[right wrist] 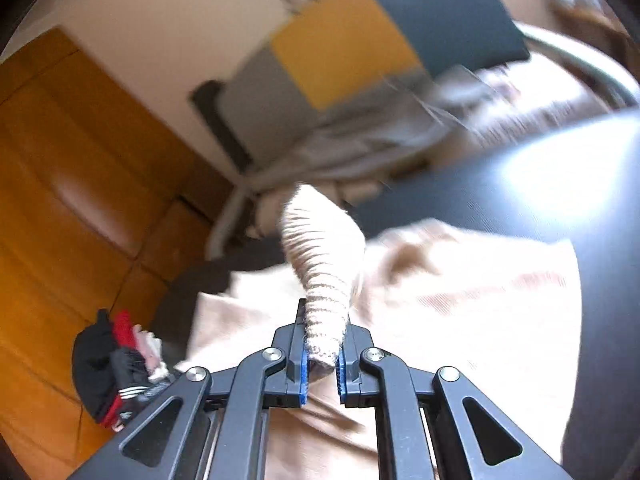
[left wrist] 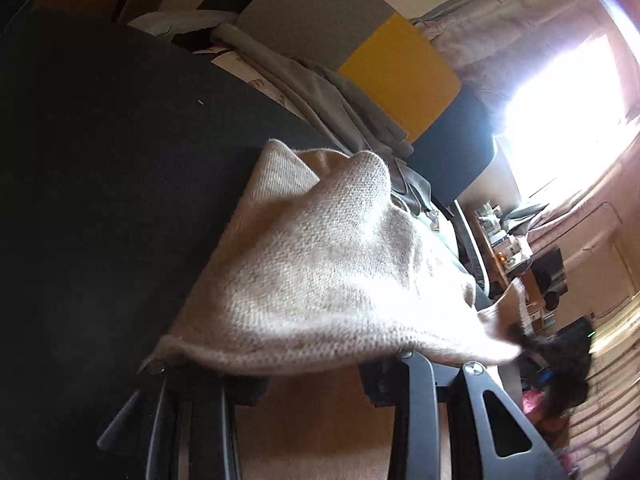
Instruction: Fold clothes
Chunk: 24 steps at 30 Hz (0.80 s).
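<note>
The dark, flat table top (left wrist: 100, 140) lies bare to the left of the cream knitted sweater (left wrist: 320, 264), giving open passage there. Behind the sweater, a heap of grey cloth (left wrist: 320, 96) and a yellow-and-grey panelled chair back (left wrist: 396, 76) block the far edge. Beside the table, a black-and-red clothes pile (right wrist: 108, 364) sits on the wooden floor (right wrist: 60, 200).

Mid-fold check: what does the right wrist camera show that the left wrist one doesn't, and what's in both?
Only the right wrist view: the right gripper pinching a ribbed cuff of the beige sweater, and a black-and-red clothes pile on the orange floor.

Only the left wrist view: a bright window, cluttered shelves, and knit draped over the left gripper, hiding its fingertips.

Both: the sweater, dark table, yellow panel.
</note>
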Tool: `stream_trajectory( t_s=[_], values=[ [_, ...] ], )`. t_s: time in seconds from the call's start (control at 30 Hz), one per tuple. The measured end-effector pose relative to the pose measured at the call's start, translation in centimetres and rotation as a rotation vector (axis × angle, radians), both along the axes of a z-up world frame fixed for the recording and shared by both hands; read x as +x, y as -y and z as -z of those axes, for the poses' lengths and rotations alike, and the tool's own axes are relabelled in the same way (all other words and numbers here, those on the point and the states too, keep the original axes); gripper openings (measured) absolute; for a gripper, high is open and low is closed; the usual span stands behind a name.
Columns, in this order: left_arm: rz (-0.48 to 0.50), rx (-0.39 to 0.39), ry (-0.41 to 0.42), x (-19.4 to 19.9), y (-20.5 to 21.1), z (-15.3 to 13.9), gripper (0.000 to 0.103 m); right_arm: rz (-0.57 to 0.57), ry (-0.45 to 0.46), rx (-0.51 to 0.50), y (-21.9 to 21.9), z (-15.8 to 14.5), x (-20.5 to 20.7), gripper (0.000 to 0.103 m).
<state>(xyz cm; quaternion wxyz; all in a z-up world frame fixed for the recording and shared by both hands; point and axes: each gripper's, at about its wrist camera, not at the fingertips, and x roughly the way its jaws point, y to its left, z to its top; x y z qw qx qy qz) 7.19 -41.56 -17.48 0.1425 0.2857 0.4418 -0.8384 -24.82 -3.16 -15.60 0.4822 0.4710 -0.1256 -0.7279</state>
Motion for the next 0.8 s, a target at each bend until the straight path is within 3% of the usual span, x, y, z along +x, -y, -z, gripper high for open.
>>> stream_trajectory(
  t_s=[0.1, 0.2, 0.23, 0.27, 0.33, 0.4, 0.47, 0.53, 0.67, 0.8],
  values=[
    [-0.024, 0.088, -0.052, 0.9, 0.7, 0.5, 0.037, 0.005, 0.066, -0.032, -0.7, 2.3, -0.4, 0.018],
    [-0.042, 0.141, -0.098, 1.9, 1.2, 0.7, 0.038, 0.020, 0.119, -0.081, -1.0, 3.2, -0.9, 0.047],
    [-0.049, 0.154, -0.112, 2.2, 1.4, 0.8, 0.039, 0.022, 0.137, -0.097, -1.0, 3.4, -1.2, 0.063],
    [-0.050, 0.157, -0.112, 2.3, 1.5, 1.0, 0.039, 0.031, 0.152, -0.113, -1.4, 3.5, -1.2, 0.069],
    [-0.048, 0.147, -0.101, 2.0, 1.6, 1.0, 0.039, 0.049, 0.157, -0.120, -1.8, 3.6, -1.3, 0.068],
    [-0.047, 0.112, -0.083, 1.1, 1.5, 0.4, 0.039, 0.063, 0.137, -0.070, -1.4, 3.7, -1.7, 0.065],
    [-0.047, 0.074, -0.064, 0.1, 1.4, -0.3, 0.039, 0.065, 0.113, 0.016, -0.7, 3.9, -1.8, 0.029],
    [-0.033, 0.019, -0.041, -0.7, 1.1, -1.0, 0.039, 0.052, 0.076, 0.107, 0.1, 4.1, -1.6, 0.010],
    [0.046, -0.092, -0.049, -1.0, -0.5, -3.2, 0.038, 0.006, -0.070, 0.215, 1.4, 1.8, -0.3, 0.008],
    [0.121, -0.072, -0.077, -0.2, -1.7, -3.6, 0.039, 0.072, -0.194, 0.107, -0.2, -3.8, -0.5, 0.008]
  ],
)
